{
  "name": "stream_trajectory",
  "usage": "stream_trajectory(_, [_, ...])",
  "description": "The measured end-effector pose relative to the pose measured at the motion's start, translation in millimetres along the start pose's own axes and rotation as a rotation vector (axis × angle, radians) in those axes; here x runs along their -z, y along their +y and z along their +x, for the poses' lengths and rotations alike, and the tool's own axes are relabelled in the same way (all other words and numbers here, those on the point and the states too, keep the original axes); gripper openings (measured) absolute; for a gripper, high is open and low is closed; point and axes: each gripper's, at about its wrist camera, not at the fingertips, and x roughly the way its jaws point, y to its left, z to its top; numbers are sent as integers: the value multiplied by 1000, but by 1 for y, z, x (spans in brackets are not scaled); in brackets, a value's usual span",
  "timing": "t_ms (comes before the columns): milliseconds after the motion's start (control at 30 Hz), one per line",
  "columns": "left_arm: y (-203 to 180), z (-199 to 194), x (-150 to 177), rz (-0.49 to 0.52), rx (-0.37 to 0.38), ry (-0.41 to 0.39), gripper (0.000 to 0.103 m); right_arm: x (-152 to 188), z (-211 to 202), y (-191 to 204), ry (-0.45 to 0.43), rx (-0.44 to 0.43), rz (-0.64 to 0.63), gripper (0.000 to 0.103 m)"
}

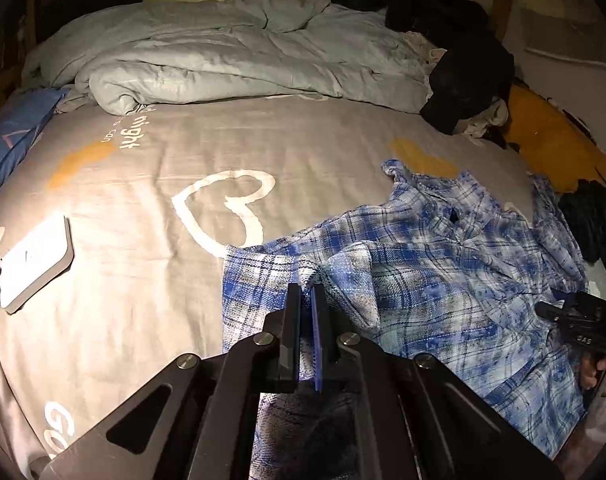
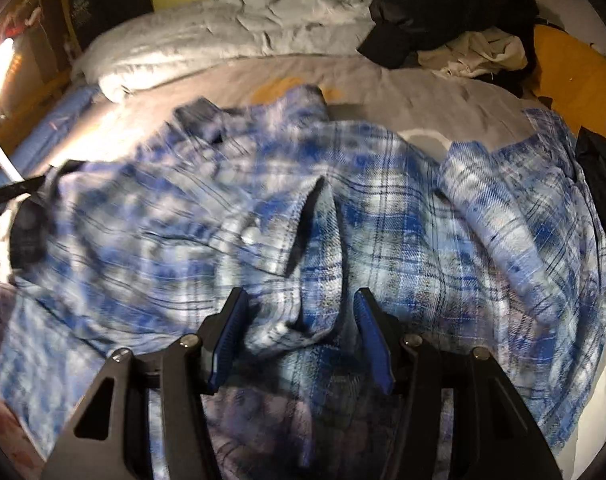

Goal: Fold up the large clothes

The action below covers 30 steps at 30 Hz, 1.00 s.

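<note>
Left claw (image 1: pixel 307 292): clamped on shirt (image 1: pixel 443 264) edge, bed (image 1: pixel 143 208) beyond. Right claw (image 2: pixel 301 312): half open over a shirt fold, pads clear of it.

Blue plaid on a grey bed

The shirt (image 1: pixel 443 264) is checked in blue and white with thin dark lines. The sheet (image 1: pixel 151 208) is grey, printed with a white heart outline (image 1: pixel 227 208), white lettering and orange patches. The duvet (image 1: pixel 223 60) is pale grey-blue, the clothes (image 1: pixel 455 52) piled on it black. Blue pads (image 2: pixel 369 340) are seen on black fingers.
</note>
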Motion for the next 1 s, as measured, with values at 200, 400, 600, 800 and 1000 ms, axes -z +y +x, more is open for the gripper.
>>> stream_trajectory(200, [7,-6,-3,-17,-43,-28,3,2,-13,15,-91,109,-86,3])
stream_trajectory(400, [37,-22,-9,-95,-125,-95,2,-3,-36,9,-168,114,-35,3])
stream_trajectory(600, [53,-13,-7,-87,-208,-89,2,-3,-32,4,-132,112,-14,3])
stream_trajectory(800, [41,5,-10,13,-360,-96,2,-1,-26,6,-99,78,-21,3])
stream_trajectory(1000, [44,15,-3,12,-476,-79,22,4,-14,11,-46,68,-48,6])
